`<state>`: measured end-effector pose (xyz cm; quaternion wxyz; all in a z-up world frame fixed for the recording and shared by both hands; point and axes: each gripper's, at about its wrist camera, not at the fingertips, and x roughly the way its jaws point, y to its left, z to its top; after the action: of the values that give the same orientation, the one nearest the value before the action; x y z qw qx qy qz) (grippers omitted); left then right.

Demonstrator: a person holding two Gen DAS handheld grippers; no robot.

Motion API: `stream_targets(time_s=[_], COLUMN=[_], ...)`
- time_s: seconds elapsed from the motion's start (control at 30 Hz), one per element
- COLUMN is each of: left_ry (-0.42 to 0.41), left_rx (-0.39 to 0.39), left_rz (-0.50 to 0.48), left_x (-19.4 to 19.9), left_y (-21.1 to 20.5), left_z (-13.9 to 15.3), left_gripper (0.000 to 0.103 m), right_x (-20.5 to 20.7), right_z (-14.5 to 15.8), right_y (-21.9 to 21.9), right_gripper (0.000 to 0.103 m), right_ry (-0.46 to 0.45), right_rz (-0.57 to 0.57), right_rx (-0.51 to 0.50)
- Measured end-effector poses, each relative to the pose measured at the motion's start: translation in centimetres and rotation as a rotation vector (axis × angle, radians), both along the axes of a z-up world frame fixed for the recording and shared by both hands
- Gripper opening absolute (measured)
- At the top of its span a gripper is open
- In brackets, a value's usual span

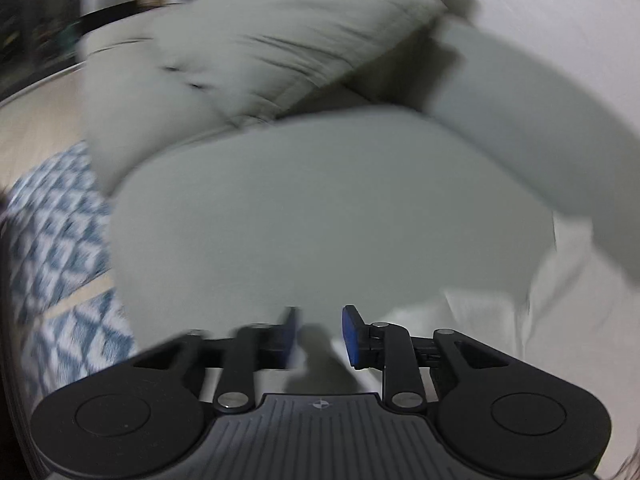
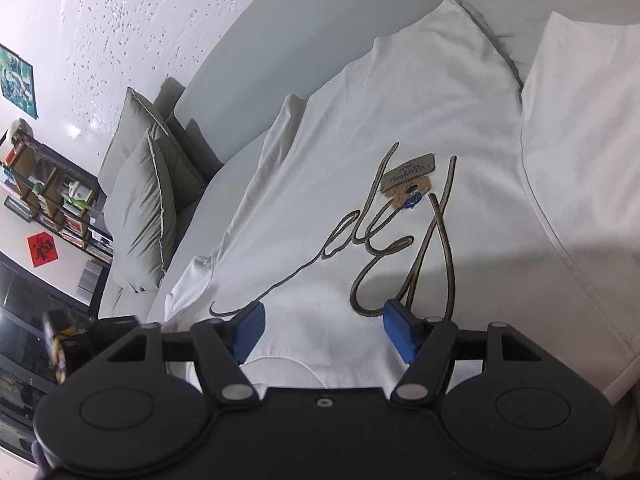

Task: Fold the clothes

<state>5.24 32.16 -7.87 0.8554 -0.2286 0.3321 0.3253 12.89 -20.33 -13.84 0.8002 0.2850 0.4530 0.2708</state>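
Observation:
A white T-shirt (image 2: 360,160) with brown script embroidery and a cork tag (image 2: 408,176) lies spread flat on a grey sofa seat (image 2: 224,184). My right gripper (image 2: 324,332) is open, its blue pads just above the shirt near its collar edge, holding nothing. In the blurred left wrist view my left gripper (image 1: 320,336) hovers over the sofa seat cushion (image 1: 320,208), its blue pads a small gap apart with nothing between them. A white edge of the shirt (image 1: 500,320) shows to its right.
Grey throw pillows (image 2: 144,208) lean at the sofa's far end, also seen in the left wrist view (image 1: 288,40). A blue-and-white patterned rug (image 1: 52,248) lies on the floor at left. A bookshelf (image 2: 48,200) stands against the wall.

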Motion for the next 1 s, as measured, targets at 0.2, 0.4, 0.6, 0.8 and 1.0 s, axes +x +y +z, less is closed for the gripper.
stream_targets(time_s=[0.2, 0.4, 0.6, 0.8, 1.0], left_ry=[-0.104, 0.021, -0.077, -0.021, -0.161], left_rx=[-0.056, -0.323, -0.274, 0.298, 0.181], left_rz=[-0.268, -0.398, -0.522, -0.895, -0.869], left_x=[4.0, 11.3, 10.8, 7.9, 4.3], left_y=[1.8, 3.3, 0.5, -11.0, -9.5], left_z=[1.6, -3.8, -3.0, 0.0, 1.6], left_gripper=[0.053, 0.047, 0.000, 0.018, 0.054], right_x=[0.2, 0.7, 0.7, 0.8, 0.7], right_z=[0.1, -0.1, -0.1, -0.1, -0.1], right_y=[0.1, 0.3, 0.3, 0.3, 0.1], right_gripper=[0.067, 0.070, 0.070, 0.070, 0.070], right_ry=[0.011, 0.016, 0.015, 0.012, 0.016], right_rz=[-0.001, 0.005, 0.006, 0.010, 0.009], right_rx=[0.005, 0.013, 0.015, 0.014, 0.021])
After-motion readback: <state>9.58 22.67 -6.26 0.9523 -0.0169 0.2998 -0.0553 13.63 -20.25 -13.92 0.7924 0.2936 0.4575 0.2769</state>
